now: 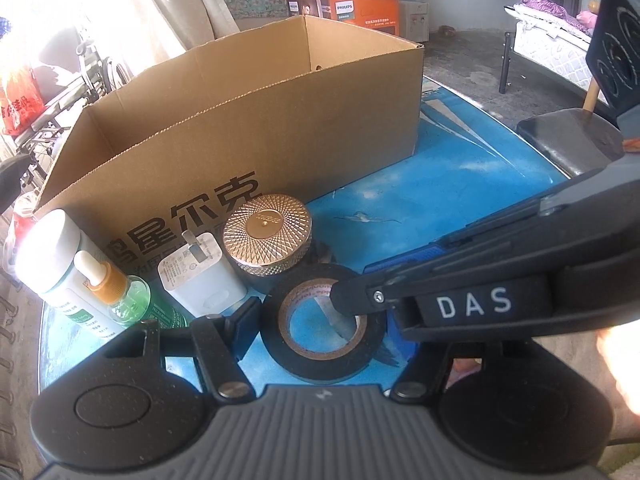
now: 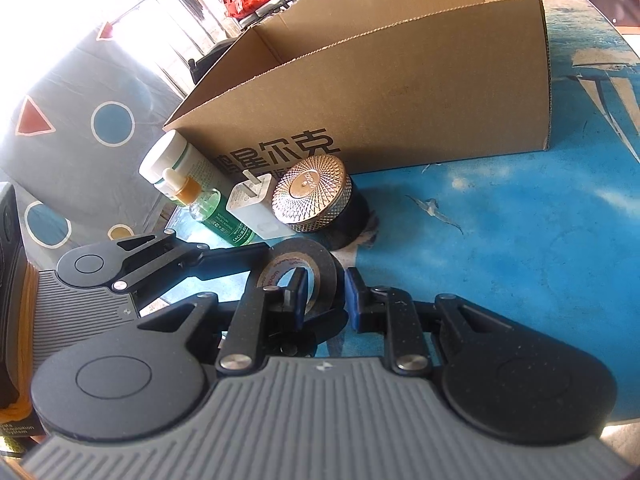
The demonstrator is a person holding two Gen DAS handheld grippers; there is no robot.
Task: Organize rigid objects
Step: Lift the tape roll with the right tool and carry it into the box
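Right wrist view, glossy black tape ring [image 2: 316, 276], knurled gold lid [image 2: 310, 194], corrugated cardboard box [image 2: 400, 92]

The right black two-finger gripper [image 2: 326, 294] was clamped shut low over the desk; the left black two-finger gripper [image 1: 320, 316] stood half open beside it.

Right gripper [image 2: 326, 296] is clamped on the wall of a black tape roll [image 2: 320, 258], roll tilted up off the blue tabletop [image 2: 500, 240]. Left gripper [image 2: 256, 250] is seen just beside the roll's left side, w/ jaws apart. Behind: a gold-lidded jar [image 2: 310, 194], white charger [image 2: 254, 210], green dropper bottle [image 2: 208, 208] & white bottle [image 2: 176, 156], all lined up vs. an open cardboard box [image 2: 420, 92].
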